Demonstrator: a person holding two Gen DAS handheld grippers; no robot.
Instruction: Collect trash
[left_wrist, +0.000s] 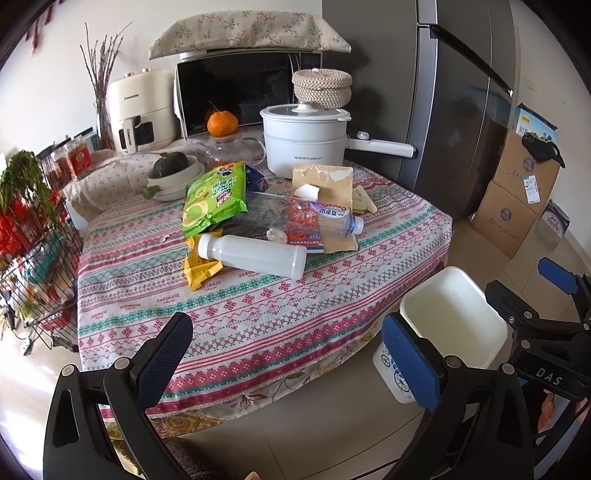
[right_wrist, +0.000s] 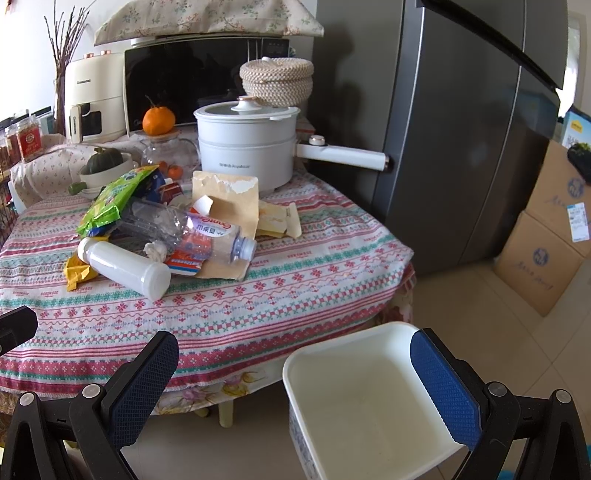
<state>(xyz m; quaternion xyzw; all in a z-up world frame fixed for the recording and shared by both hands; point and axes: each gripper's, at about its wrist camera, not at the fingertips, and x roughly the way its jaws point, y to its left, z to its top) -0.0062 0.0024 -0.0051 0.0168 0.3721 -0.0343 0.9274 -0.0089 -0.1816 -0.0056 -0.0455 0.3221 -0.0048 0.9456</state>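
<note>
A pile of trash lies on the patterned tablecloth (left_wrist: 258, 317): a white plastic bottle (left_wrist: 255, 255) on its side, a crushed clear bottle (left_wrist: 317, 218), a green snack bag (left_wrist: 216, 197), a yellow wrapper (left_wrist: 201, 271), a torn brown paper bag (left_wrist: 325, 184) and a crumpled tissue (left_wrist: 277, 234). A white bin (left_wrist: 452, 325) stands on the floor by the table's right corner; it also shows in the right wrist view (right_wrist: 354, 402). My left gripper (left_wrist: 291, 365) is open and empty, short of the table's near edge. My right gripper (right_wrist: 295, 387) is open and empty, over the bin's near side.
A white electric pot (left_wrist: 304, 142), microwave (left_wrist: 240, 88), air fryer (left_wrist: 142, 110), glass teapot with an orange (left_wrist: 221, 123) and a bowl with a squash (left_wrist: 171, 166) stand behind the trash. A grey fridge (left_wrist: 450, 110) and cardboard boxes (left_wrist: 517, 199) are to the right. A wire rack (left_wrist: 33, 251) stands left.
</note>
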